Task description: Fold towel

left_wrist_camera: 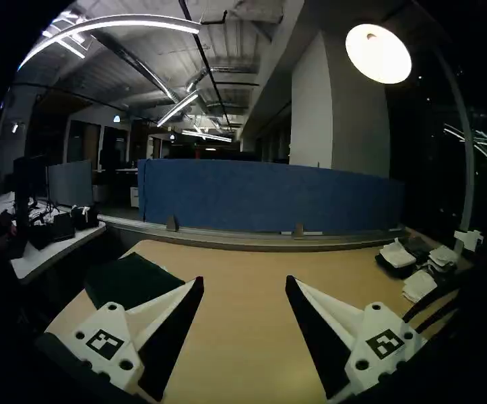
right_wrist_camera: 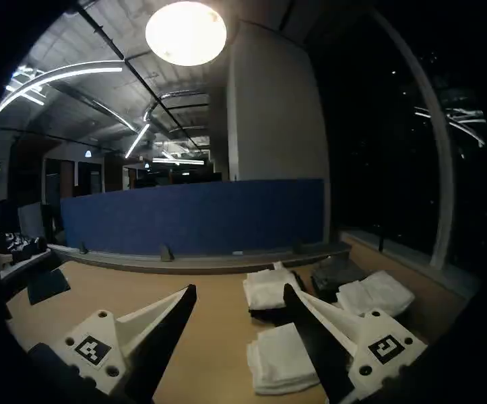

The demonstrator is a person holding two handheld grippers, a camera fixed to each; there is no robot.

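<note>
Left gripper [left_wrist_camera: 244, 281] hangs over the pale wooden surface [left_wrist_camera: 243, 337], jaws wide apart, nothing between them but bare wood. Across the far side of that surface runs the blue divider [left_wrist_camera: 270, 195], and everything is placed from there. In the left gripper view, a dark towel [left_wrist_camera: 125, 279] lies flat in front of the divider's left end, just off the left finger. Folded white towels [left_wrist_camera: 418, 266] sit piled in front of the divider's right end, well clear of the gripper.

Over to the right gripper [right_wrist_camera: 240, 289]: jaws apart here too, gripping nothing. In the right gripper view the folded white towels [right_wrist_camera: 267, 286] lie in front of the divider's [right_wrist_camera: 196, 215] right end, one stack close to it, another nearer the camera and partly hidden behind the right finger, a third further right. A grey towel [right_wrist_camera: 334, 273] sits among them, nearest the divider. The dark towel [right_wrist_camera: 46, 286] shows at the divider's left end. A round lamp [right_wrist_camera: 186, 32] glows high above the divider.
</note>
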